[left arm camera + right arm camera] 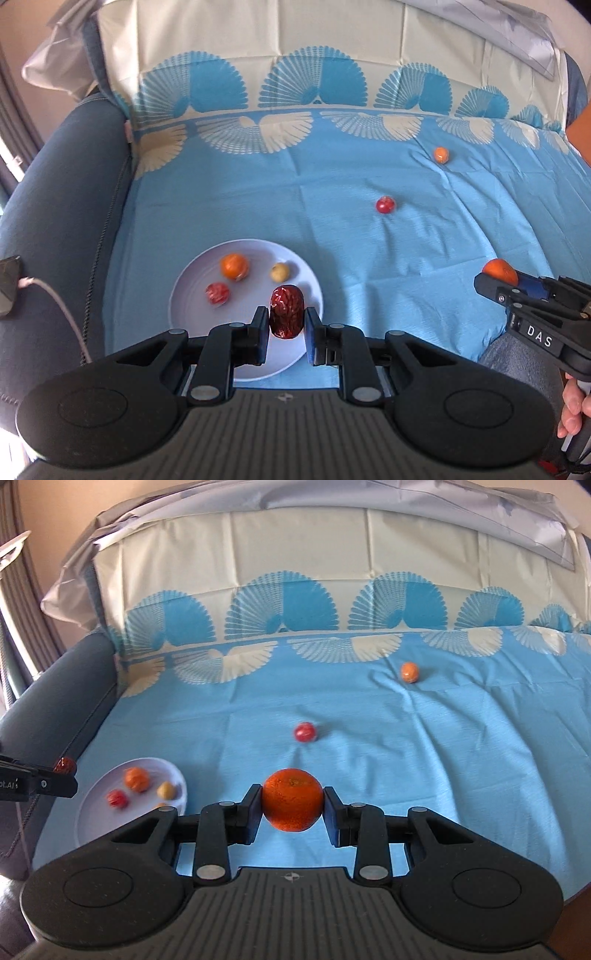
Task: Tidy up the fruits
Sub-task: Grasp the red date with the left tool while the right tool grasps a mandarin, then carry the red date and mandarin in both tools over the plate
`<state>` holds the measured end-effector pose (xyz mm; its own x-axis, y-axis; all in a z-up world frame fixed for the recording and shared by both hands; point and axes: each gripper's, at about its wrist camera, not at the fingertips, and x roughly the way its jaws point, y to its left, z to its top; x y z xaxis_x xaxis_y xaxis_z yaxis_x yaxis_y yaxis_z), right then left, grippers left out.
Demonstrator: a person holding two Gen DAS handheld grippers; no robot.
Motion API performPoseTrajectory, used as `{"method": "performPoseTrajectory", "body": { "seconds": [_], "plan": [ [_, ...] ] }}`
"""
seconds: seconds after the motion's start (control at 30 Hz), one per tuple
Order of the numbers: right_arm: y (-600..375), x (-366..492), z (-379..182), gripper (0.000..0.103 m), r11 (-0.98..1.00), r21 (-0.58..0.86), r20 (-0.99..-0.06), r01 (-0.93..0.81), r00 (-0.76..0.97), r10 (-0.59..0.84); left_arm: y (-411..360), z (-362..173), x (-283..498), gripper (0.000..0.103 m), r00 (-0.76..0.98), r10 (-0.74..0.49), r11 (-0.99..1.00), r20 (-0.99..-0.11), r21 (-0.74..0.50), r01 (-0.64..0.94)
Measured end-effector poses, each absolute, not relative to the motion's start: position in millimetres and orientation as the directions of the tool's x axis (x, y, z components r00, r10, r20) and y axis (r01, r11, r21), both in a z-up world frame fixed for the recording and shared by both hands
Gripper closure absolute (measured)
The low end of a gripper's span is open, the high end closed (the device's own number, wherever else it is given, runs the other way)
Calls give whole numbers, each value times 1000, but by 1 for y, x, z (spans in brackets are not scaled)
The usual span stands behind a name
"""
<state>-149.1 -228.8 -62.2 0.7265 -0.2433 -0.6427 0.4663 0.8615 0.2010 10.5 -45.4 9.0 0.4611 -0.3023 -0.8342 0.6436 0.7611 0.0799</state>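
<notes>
We see a wrinkled dark-red date (pixel 286 312) between the fingers of our left gripper (pixel 286 332) above the white plate (pixel 192 291), pads close beside it though contact is unclear, while our right gripper (pixel 292 814) clamps a round orange (pixel 292 799) over the blue cloth (pixel 424 760).

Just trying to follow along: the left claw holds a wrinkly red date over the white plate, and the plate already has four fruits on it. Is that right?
Not quite. The left wrist view shows three fruits on the white plate, not four: an orange one, a red one and a yellowish one. The rest holds: the left claw has the wrinkly red date between its fingers over the plate.
</notes>
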Motion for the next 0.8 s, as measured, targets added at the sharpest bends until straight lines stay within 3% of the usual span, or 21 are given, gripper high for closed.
{"method": "performPoseTrajectory", "body": {
  "seconds": [0.3,0.8],
  "plan": [
    [-146,-164,-26,67,929,198,-608,312,783,-133,35,35,-18,82,510,-301,830,-806,42,557],
    [-108,-172,-3,67,959,110,-587,263,796,-151,80,47,-24,82,544,-332,859,-771,-9,512]
  ]
}}
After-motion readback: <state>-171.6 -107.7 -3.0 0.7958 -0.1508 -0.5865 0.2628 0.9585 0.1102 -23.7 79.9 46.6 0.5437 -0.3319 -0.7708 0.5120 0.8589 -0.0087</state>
